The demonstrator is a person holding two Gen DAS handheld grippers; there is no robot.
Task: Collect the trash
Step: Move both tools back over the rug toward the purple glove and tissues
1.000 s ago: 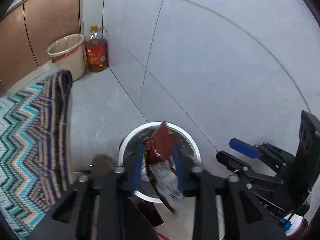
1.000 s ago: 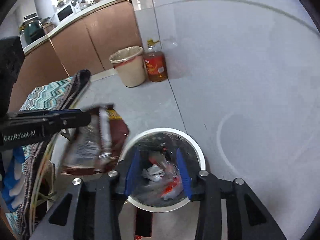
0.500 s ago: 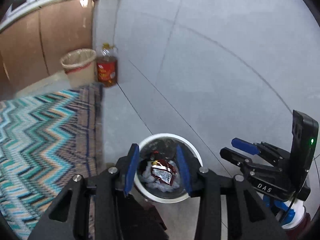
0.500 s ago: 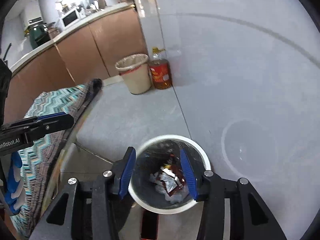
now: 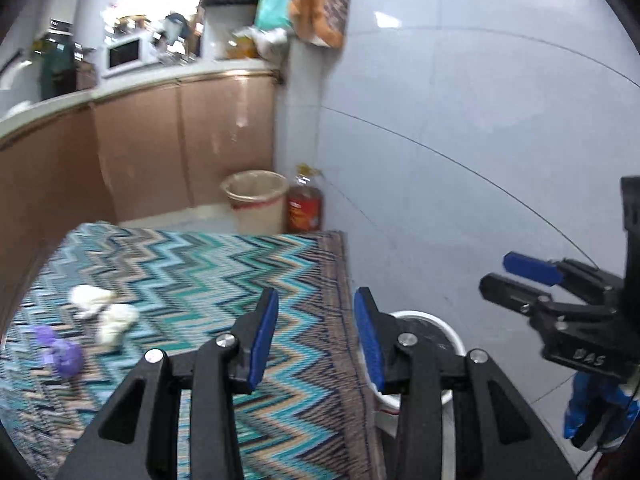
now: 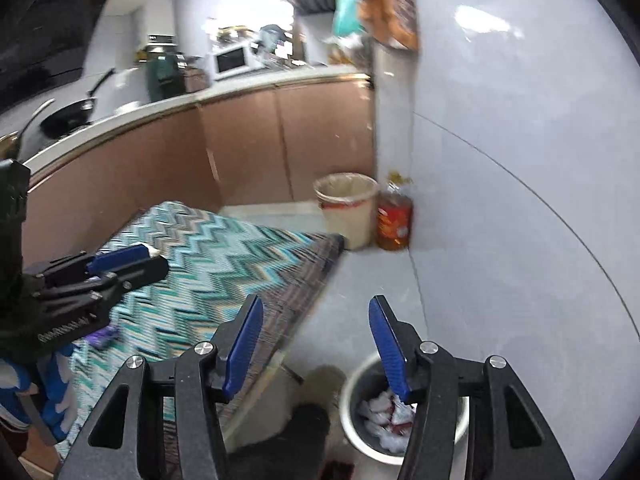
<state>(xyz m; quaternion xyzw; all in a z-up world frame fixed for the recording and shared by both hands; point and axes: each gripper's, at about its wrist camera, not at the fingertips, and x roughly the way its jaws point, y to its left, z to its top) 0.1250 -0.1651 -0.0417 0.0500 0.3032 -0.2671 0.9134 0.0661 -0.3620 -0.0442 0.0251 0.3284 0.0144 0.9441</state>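
My left gripper [image 5: 316,336] is open and empty above the edge of the zigzag-patterned cloth [image 5: 192,280]. On that cloth lie crumpled white paper [image 5: 106,312] and a small purple piece of trash [image 5: 64,354] at the far left. The white trash bin [image 5: 436,328] stands on the floor below the cloth's right edge, partly behind my right finger. My right gripper [image 6: 316,344] is open and empty, above the bin [image 6: 360,432], which holds white and red wrappers [image 6: 388,416]. The right gripper also shows in the left wrist view [image 5: 524,276], and the left gripper in the right wrist view [image 6: 124,264].
A beige waste basket [image 5: 256,206] and an oil bottle [image 5: 305,208] stand by the wall corner. Brown cabinets [image 5: 140,152] with a counter and microwave [image 5: 124,54] run along the back. A grey tiled wall [image 5: 460,120] is on the right.
The red snack wrapper left my left gripper and dropped into the white bin. Both grippers then rose and tilted up, and the left one swung left over the cloth.
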